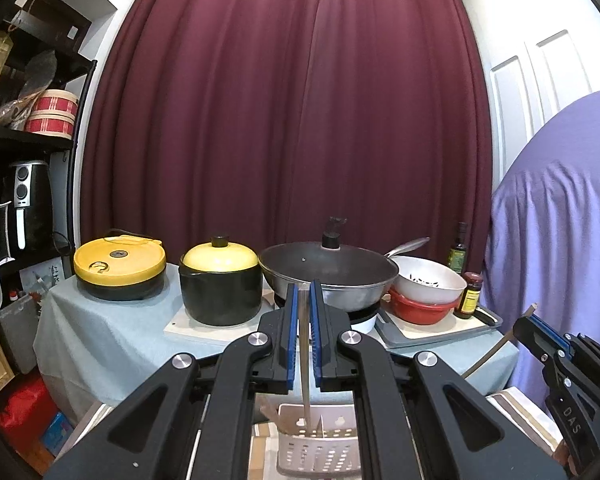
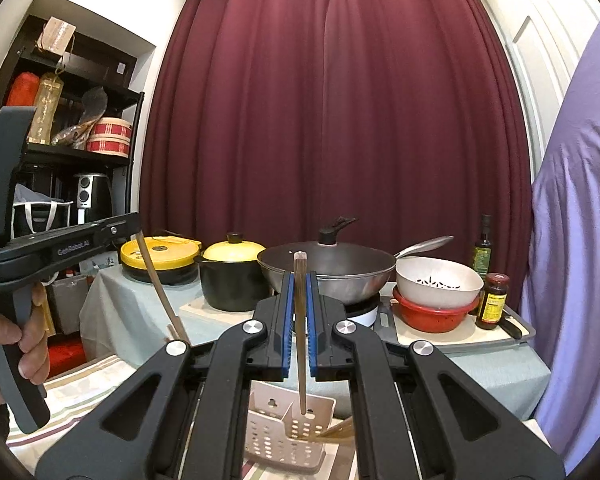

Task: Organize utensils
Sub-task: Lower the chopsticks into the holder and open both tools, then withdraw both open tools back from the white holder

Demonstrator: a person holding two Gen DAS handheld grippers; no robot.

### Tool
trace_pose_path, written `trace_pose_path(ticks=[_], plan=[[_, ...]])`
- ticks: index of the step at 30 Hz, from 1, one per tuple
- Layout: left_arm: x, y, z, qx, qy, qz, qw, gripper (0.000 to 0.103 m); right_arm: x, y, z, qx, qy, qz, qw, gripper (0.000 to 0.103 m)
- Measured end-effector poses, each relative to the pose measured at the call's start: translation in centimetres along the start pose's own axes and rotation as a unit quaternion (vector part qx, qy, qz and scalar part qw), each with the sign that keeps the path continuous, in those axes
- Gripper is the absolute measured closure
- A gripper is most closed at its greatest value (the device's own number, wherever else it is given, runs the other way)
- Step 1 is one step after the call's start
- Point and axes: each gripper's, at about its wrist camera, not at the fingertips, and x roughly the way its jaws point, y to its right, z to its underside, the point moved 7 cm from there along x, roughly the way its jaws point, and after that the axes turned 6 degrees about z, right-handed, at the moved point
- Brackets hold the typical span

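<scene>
Left wrist view shows your left gripper clenched on a thin chopstick that runs down between the blue pads, its lower tip hanging over the white perforated utensil holder just below the jaws. Your right gripper likewise grasps a brown chopstick, which juts above the jaws and points down toward the same holder, where more chopsticks lean out.

Two brown chopsticks upright, tips over white perforated caddy
</scene>
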Motion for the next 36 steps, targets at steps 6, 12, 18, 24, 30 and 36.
trace_pose_path(ticks=[6, 12, 18, 24, 30, 36], plan=[[2.7, -0.3, 1.9, 0.002, -0.020, -0.005, 0.9998, 0.096, 3.2, -0.1, 2.0, -0.002, -0.031, 0.000, 1.000, 0.097], [4.5, -0.6, 4.3, -0.001, -0.043, -0.002, 0.9991, 0.096, 6.1, -0.2, 5.4, 0.002, -0.070, -0.001, 0.998, 0.097], [6.0, -0.4, 6.6, -0.004, -0.060, 0.008, 0.9981, 0.096, 7.6, -0.5, 7.9, 0.002, -0.096, 0.001, 0.995, 0.097], [6.8, -0.2, 8.0, 0.001, -0.072, 0.008, 0.9974, 0.095, 8.3, -0.6, 9.2, 0.001, -0.112, 0.003, 0.994, 0.097], [6.9, 0.0, 8.4, 0.005, -0.075, 0.005, 0.9972, 0.075, 8.1, -0.3, 9.0, 0.012, -0.107, 0.010, 0.994, 0.079], [5.9, 0.2, 7.8, 0.011, -0.064, -0.001, 0.9979, 0.057, 7.0, 0.1, 8.2, 0.019, -0.097, 0.017, 0.995, 0.063]])
